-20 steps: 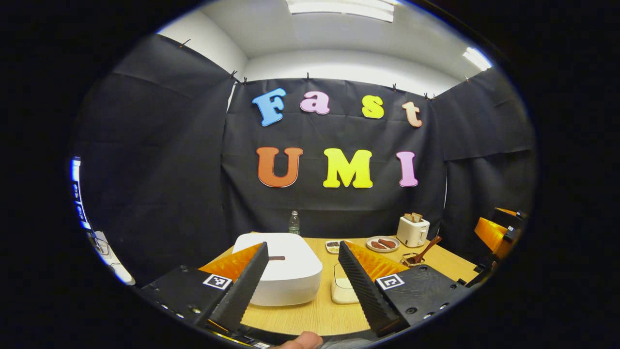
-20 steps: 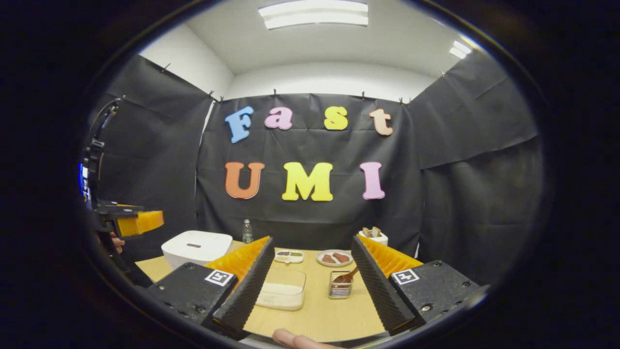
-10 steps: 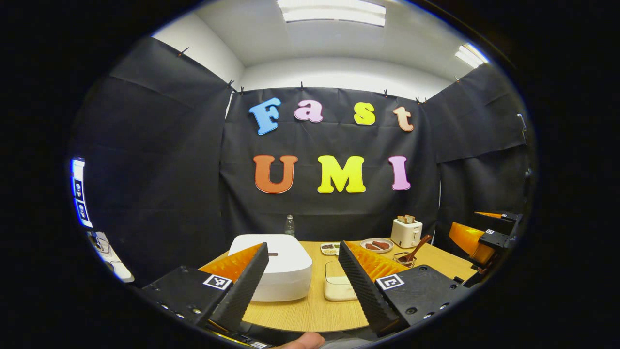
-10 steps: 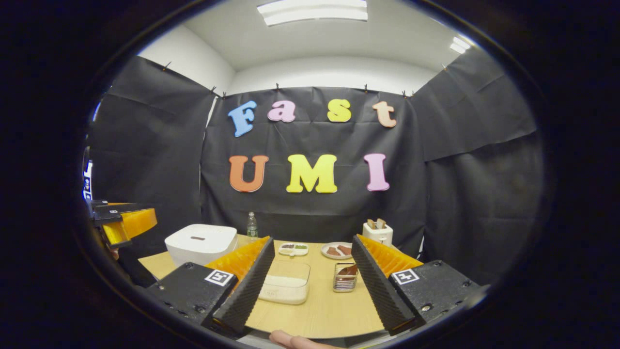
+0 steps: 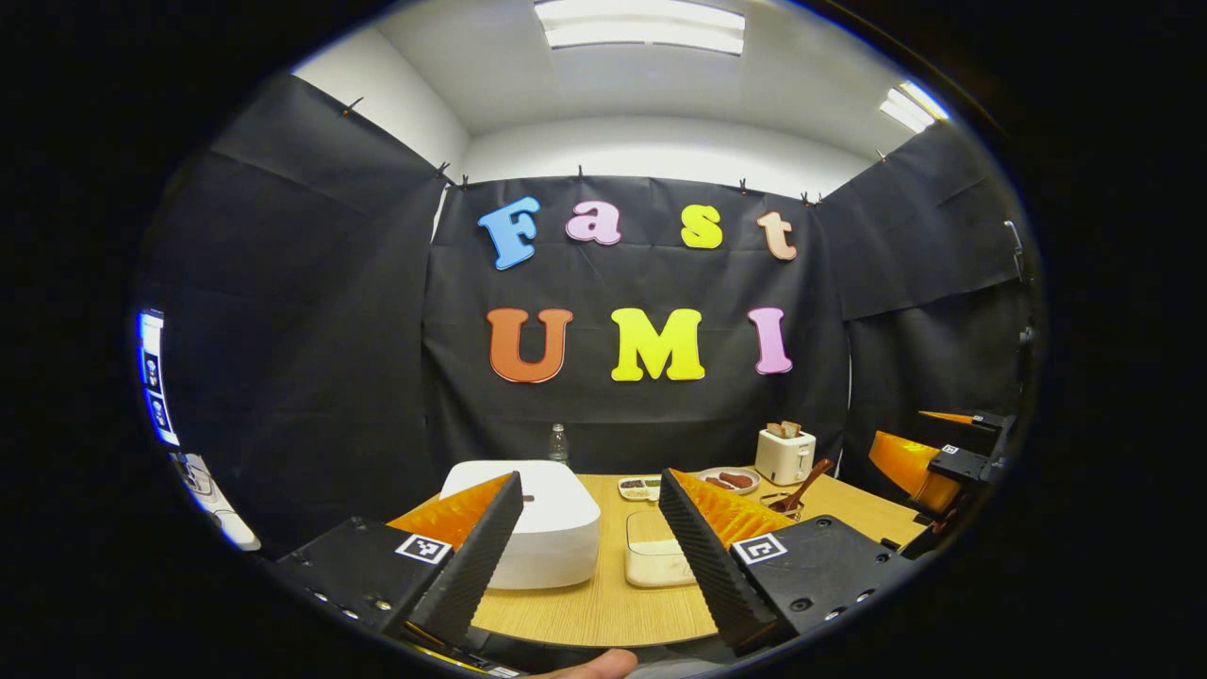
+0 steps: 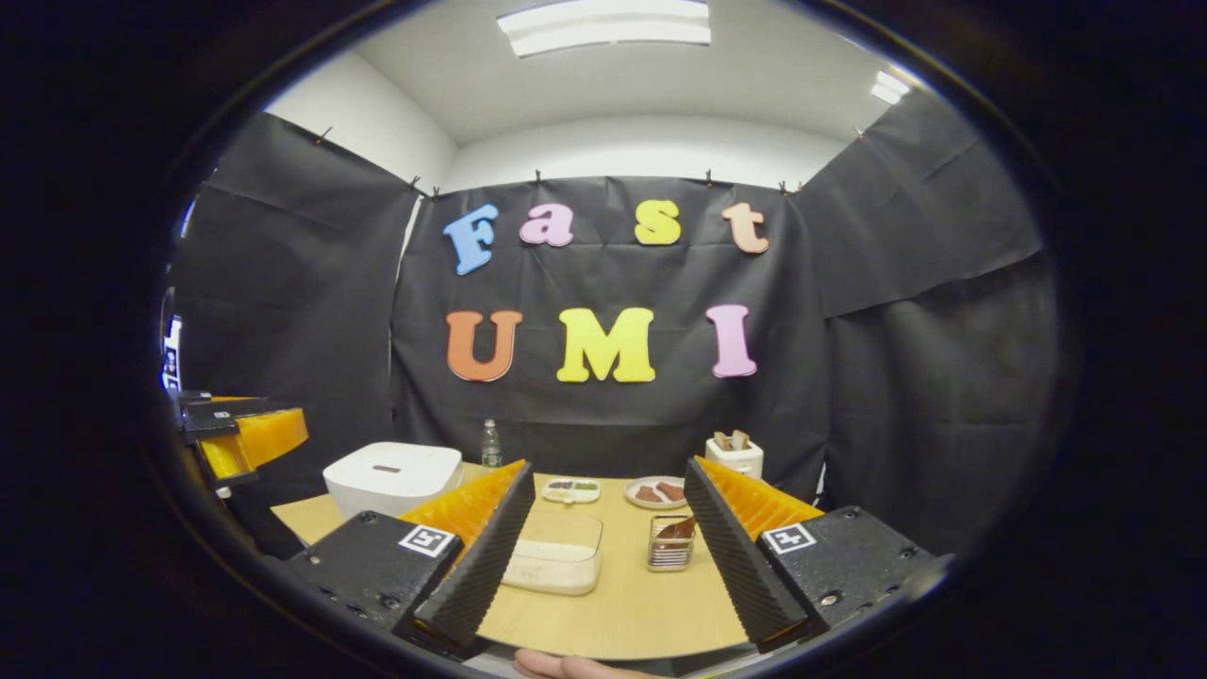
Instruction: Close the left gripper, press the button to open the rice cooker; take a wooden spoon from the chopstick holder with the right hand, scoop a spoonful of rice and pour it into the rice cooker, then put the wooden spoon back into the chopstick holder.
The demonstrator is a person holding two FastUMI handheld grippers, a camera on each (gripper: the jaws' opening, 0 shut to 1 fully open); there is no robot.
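rice cooker | lid down | beyond left gripper's spread jaws

We're looking from the table's near edge in both views, facing the back wall, held above the tabletop and well back from the objects. Left gripper view is sitting left, nearest the cooker. Right gripper view is sitting right, facing the holder. Both are sharing the cooker, rice box, holder, plate and toaster.
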